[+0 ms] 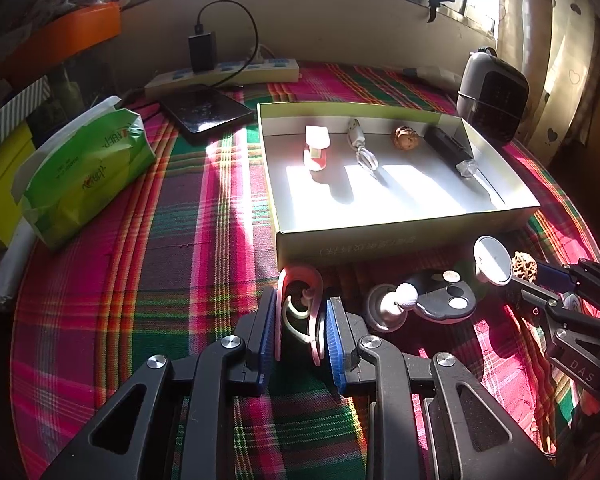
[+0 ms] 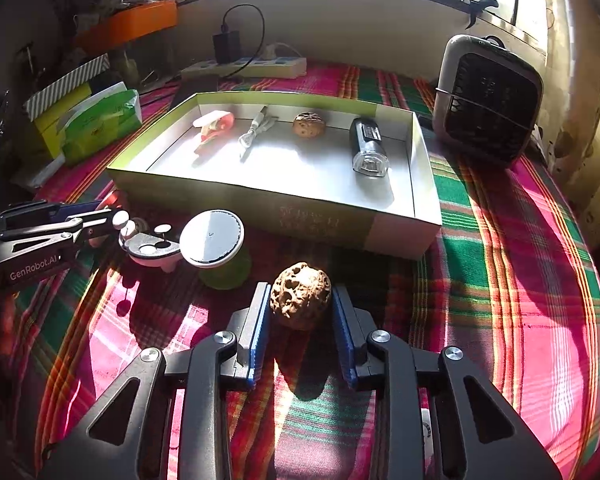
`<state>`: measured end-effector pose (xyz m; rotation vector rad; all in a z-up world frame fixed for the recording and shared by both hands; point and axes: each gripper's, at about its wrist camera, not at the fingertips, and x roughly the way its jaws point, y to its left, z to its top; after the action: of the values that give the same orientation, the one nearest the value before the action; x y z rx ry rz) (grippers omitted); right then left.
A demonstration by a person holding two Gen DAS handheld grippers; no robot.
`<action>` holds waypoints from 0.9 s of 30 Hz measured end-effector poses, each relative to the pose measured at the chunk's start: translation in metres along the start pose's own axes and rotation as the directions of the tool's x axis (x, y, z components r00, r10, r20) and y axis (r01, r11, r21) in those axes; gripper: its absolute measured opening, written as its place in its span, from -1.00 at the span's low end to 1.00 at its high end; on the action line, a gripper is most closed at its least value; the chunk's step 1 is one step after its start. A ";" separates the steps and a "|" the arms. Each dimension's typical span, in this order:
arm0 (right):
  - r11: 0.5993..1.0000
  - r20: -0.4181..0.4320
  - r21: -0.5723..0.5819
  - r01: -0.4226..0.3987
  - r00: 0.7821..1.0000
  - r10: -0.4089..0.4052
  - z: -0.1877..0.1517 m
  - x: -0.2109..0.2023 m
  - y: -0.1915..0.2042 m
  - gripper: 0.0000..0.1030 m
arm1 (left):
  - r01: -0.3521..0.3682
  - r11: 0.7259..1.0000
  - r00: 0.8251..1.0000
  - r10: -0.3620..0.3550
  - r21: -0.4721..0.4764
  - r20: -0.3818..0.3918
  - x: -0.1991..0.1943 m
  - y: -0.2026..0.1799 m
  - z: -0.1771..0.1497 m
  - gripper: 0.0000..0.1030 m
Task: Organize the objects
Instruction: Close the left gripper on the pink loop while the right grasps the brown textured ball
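Note:
My left gripper (image 1: 302,320) is shut on a pink and white curved clip (image 1: 300,284) that rests on the plaid cloth just in front of the open box (image 1: 400,236). In the right wrist view my right gripper (image 2: 301,300) is shut on a brown walnut (image 2: 300,298), also near the box (image 2: 308,216). Inside the box lie a pink clip (image 1: 316,148), a white cable (image 1: 362,148), a second walnut (image 1: 406,138) and a black flashlight (image 1: 448,148). Between the grippers sit a black mouse-shaped piece (image 1: 444,296), a white ball (image 1: 404,294) and a white-lidded green jar (image 2: 212,240).
A green tissue pack (image 1: 88,172), a dark tablet (image 1: 206,110) and a power strip (image 1: 224,74) lie at the left and back. A small fan (image 2: 488,104) stands at the back right. The wall and window close off the far side.

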<state>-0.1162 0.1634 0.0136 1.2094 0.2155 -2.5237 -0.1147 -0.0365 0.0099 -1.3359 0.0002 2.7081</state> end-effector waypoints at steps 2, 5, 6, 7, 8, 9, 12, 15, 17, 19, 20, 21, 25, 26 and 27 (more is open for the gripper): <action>1.000 0.000 0.001 -0.001 1.000 0.001 0.000 0.000 0.001 -0.39 | 0.001 1.000 1.000 -0.001 0.000 0.001 0.000 0.000 0.000 -0.59; 1.000 0.000 0.000 0.001 1.000 -0.001 0.000 -0.001 0.001 -0.39 | 0.000 1.000 1.000 0.000 0.001 0.001 0.000 0.000 -0.001 -0.59; 1.000 0.001 0.000 0.000 1.000 0.000 0.000 -0.001 0.001 -0.39 | 0.000 1.000 1.000 0.000 0.000 0.001 -0.001 0.001 -0.001 -0.59; 1.000 0.001 0.001 0.000 1.000 0.000 0.000 -0.001 0.001 -0.39 | 0.000 1.000 1.000 0.000 -0.002 0.001 0.000 0.000 -0.001 -0.59; 1.000 0.001 0.003 -0.001 1.000 0.001 0.000 -0.001 0.001 -0.39 | 0.000 1.000 1.000 0.000 0.001 0.001 0.000 0.000 -0.001 -0.59; 1.000 0.001 0.003 -0.002 1.000 0.002 -0.001 -0.001 0.001 -0.39 | -0.002 1.000 1.000 0.002 0.002 0.001 0.000 0.001 -0.001 -0.59; 1.000 0.003 0.001 -0.004 1.000 0.004 -0.001 -0.002 0.002 -0.39 | -0.004 1.000 1.000 0.004 0.002 0.002 -0.002 0.002 -0.002 -0.59; 1.000 0.008 0.001 -0.007 1.000 0.007 -0.001 -0.003 0.002 -0.39 | -0.006 1.000 1.000 0.006 -0.002 0.002 -0.003 0.003 -0.003 -0.59; 1.000 0.013 0.001 -0.005 1.000 0.005 -0.001 -0.004 0.002 -0.39 | -0.008 1.000 1.000 0.008 -0.002 0.002 -0.004 0.003 -0.003 -0.59; 1.000 0.017 0.001 -0.005 1.000 0.005 0.000 -0.005 0.002 -0.39 | -0.009 1.000 1.000 0.009 -0.001 0.007 -0.006 0.003 -0.004 -0.59; 1.000 0.019 0.002 -0.005 1.000 0.005 0.000 -0.006 0.002 -0.39 | -0.010 1.000 1.000 0.010 -0.001 0.009 -0.007 0.004 -0.004 -0.59; 1.000 0.022 0.003 -0.005 1.000 0.005 0.001 -0.006 0.002 -0.39 | -0.011 1.000 1.000 0.011 -0.003 0.011 -0.008 0.004 -0.004 -0.59; 1.000 0.027 0.002 -0.006 1.000 0.006 0.001 -0.008 0.003 -0.39 | -0.012 1.000 1.000 0.012 -0.001 0.017 -0.011 0.002 -0.004 -0.59; 1.000 0.029 0.003 -0.006 1.000 0.006 0.001 -0.008 0.003 -0.39 | -0.012 1.000 1.000 0.012 0.000 0.019 -0.012 0.002 -0.004 -0.59; 1.000 0.030 0.004 -0.008 1.000 0.008 0.001 -0.009 0.003 -0.39 | -0.013 1.000 1.000 0.013 -0.001 0.019 -0.013 0.002 -0.003 -0.59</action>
<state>-0.1108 0.1625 0.0215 1.1708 0.1974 -2.5347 -0.1045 -0.0399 0.0177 -1.3149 0.0061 2.7318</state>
